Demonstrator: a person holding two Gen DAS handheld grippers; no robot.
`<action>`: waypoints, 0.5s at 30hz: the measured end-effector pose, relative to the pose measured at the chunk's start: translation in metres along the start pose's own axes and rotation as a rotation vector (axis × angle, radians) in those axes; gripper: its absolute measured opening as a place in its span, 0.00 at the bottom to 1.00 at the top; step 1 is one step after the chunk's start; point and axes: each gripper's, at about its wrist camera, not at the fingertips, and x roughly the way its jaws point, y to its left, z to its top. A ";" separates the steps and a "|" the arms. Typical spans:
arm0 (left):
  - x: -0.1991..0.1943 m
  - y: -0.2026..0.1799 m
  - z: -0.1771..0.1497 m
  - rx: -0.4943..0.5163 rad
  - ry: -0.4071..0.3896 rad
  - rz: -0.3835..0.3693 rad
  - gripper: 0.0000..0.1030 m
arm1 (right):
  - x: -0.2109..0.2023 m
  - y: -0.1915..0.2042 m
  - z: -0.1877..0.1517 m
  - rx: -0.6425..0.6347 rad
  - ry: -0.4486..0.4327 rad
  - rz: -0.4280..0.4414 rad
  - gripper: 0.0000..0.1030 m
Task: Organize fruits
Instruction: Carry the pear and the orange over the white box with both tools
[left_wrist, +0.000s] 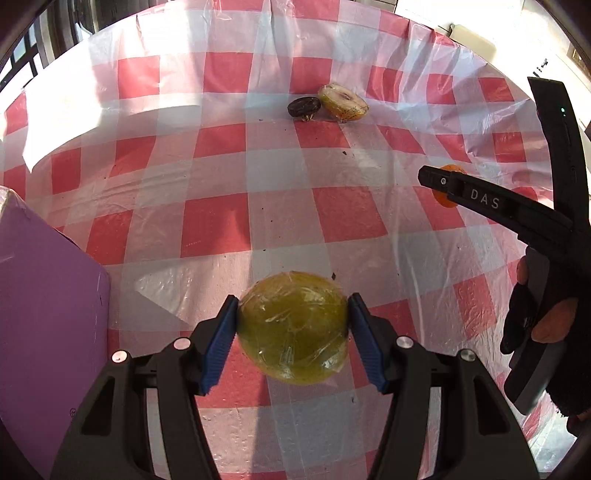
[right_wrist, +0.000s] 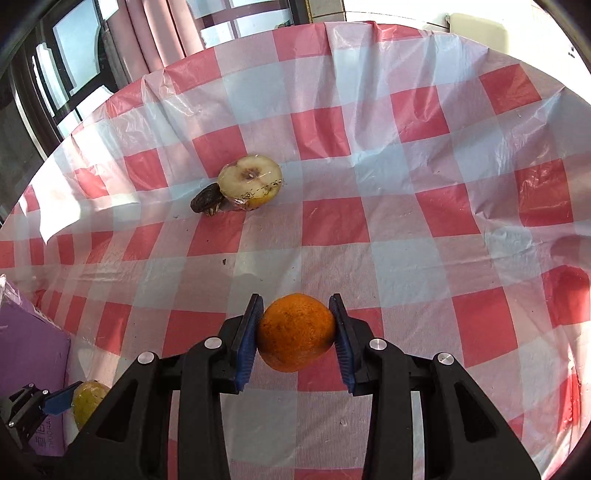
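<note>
— Counting fruits: four on the table (right_wrist: 406, 155)?
— Two lying there: one cut apple (right_wrist: 250, 181) touching one dark fruit (right_wrist: 206, 202). Left tongs (left_wrist: 292, 326) squeezing one green fruit (left_wrist: 292, 326); right tongs (right_wrist: 295, 332) squeezing one orange (right_wrist: 295, 332).

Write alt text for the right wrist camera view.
The right gripper clamps a round orange fruit between blue pads above a red-and-white checked plastic tablecloth. Farther off lie a wrapped halved pale apple touching a dark wrinkled fruit; a purple box sits at left.
</note>
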 end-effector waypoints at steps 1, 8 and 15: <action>-0.003 0.000 -0.003 0.006 0.004 0.003 0.58 | -0.005 -0.002 -0.008 0.006 0.011 -0.002 0.35; -0.031 0.002 -0.021 0.032 0.019 -0.003 0.58 | -0.040 0.024 -0.048 -0.029 0.071 0.007 0.35; -0.069 0.008 -0.035 0.065 -0.009 -0.019 0.58 | -0.077 0.052 -0.066 -0.042 0.055 0.008 0.35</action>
